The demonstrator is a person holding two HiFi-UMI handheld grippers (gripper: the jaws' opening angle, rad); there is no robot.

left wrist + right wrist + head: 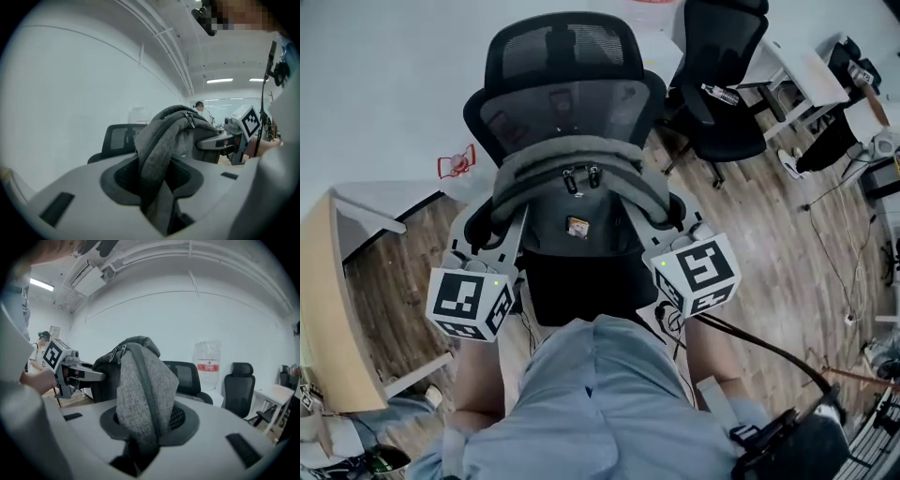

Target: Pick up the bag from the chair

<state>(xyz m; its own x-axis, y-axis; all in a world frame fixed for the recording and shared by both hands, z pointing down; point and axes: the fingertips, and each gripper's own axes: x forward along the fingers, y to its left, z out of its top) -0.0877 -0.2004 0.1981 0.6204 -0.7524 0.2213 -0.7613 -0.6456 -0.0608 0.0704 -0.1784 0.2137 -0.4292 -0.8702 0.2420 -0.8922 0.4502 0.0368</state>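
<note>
Grey bag (577, 202) over black chair (567, 70), left gripper (502, 246) and right gripper (661, 242) each pinching its fabric; bag's contents unseen

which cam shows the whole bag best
The head view: the whole grey bag from above, in front of the chair. The left gripper view and right gripper view show only the fold that the left gripper or the right gripper clamps.

Head view: the bag (581, 202) covers the seat of the chair (567, 66); the person's shirt (600, 394) hides the bag's lower edge. The label (577, 226) on the bag is too small to read. At the top edge, a second chair (722, 75) is cut off.
</note>
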